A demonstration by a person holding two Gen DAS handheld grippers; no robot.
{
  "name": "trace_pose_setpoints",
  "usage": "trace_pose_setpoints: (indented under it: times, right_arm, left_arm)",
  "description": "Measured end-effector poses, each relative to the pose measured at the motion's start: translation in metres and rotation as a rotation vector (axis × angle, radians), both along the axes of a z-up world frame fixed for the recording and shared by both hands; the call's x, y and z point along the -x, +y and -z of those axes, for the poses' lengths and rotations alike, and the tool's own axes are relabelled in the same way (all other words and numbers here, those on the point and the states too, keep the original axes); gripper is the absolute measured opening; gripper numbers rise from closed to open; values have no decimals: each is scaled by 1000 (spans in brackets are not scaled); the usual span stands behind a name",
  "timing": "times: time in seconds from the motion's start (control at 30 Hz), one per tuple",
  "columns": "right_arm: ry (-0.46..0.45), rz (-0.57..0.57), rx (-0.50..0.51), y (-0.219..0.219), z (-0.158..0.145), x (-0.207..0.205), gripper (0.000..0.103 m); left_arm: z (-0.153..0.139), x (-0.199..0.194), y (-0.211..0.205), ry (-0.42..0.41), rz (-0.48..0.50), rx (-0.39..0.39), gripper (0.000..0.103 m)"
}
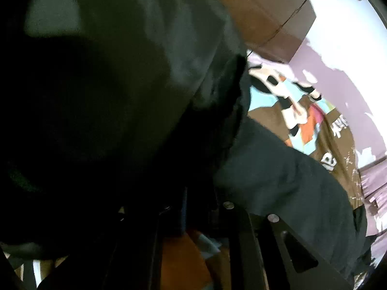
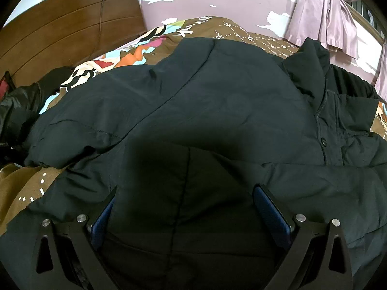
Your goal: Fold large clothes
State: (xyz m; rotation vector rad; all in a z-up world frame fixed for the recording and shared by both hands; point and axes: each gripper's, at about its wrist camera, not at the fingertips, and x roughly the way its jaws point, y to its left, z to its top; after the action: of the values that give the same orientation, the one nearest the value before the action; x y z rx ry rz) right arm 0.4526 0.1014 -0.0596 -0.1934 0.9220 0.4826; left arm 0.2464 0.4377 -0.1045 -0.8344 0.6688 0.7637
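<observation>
The right gripper (image 2: 185,207) stands with its jaws spread wide, gripping nothing: two black angular metal arms with round silver bolt heads, each ending in a flat blue ribbed pad (image 2: 273,215). Between the pads lies the dark padded jacket (image 2: 217,101), and from this view I cannot tell whether the tips rest on the cloth or hang just above it. A stitched seam runs up the fabric midway between the two fingers.

The left gripper (image 1: 193,212) is clenched, its dark fingers drawn together at the bottom of its own view. Heavy black folds of the jacket (image 1: 278,169) crowd right over the fingertips, and the picture is too dark and blurred to tell whether cloth is pinched between them.

The jacket is a large, puffy, matte garment of black-green woven shell, quilted by long seams into soft swollen panels. It lies spread across the bed, filling most of the right wrist view. On its right side a front placket with a dark round button (image 2: 322,141) and a raised collar stand up in stiff creases; on the left a sleeve (image 2: 70,130) bulges outward.

Beneath it is a brown bedspread (image 2: 244,32) printed with white dotted characters and a bright patch of orange, pale blue, pink and cream shapes. A glossy wooden headboard (image 2: 67,26) with curved horizontal grooves rises at the far left, a thin dark cord hanging over it. Pale lilac cloth (image 2: 324,14) hangs in soft, satin-like drapes at the upper right, against a lilac wall with peeling white patches.
</observation>
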Motion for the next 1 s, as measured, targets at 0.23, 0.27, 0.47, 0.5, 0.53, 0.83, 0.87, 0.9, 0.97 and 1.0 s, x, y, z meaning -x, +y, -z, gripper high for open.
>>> trace_pose_setpoints:
  times: [0.23,0.27,0.47,0.5,0.53,0.83,0.87,0.9,0.97,1.0]
  right_arm:
    - [-22,5,-40,-5,-5,7,103]
    - [-24,5,-47,-6,-6,8,103]
    - [-18,21,-174,-26,-24,12,103]
    - [-12,36,-212,-34,-29,15,103]
    - [-4,46,-239,-41,-34,17,103]
    - [41,133,-487,-117,-87,46,103]
    - [55,153,-510,-127,-91,46,103]
    - [68,177,-537,-139,-96,45,103]
    - [74,224,-576,-163,-103,45,103]
    - [79,246,-593,-173,-106,44,103]
  left_arm:
    - [-51,-7,-49,-86,87,-252,6]
    - [-61,-10,-62,-113,126,-302,6]
    - [-106,-19,-134,-252,356,-500,5]
    - [-114,-17,-145,-284,392,-511,5]
    - [-119,-17,-153,-311,419,-509,5]
    - [-165,-13,-244,-450,751,-524,5]
    - [-169,-12,-254,-451,780,-527,5]
    - [-172,-13,-266,-445,822,-525,5]
    - [-174,-15,-285,-425,889,-501,5]
    - [-173,-18,-295,-414,925,-484,5]
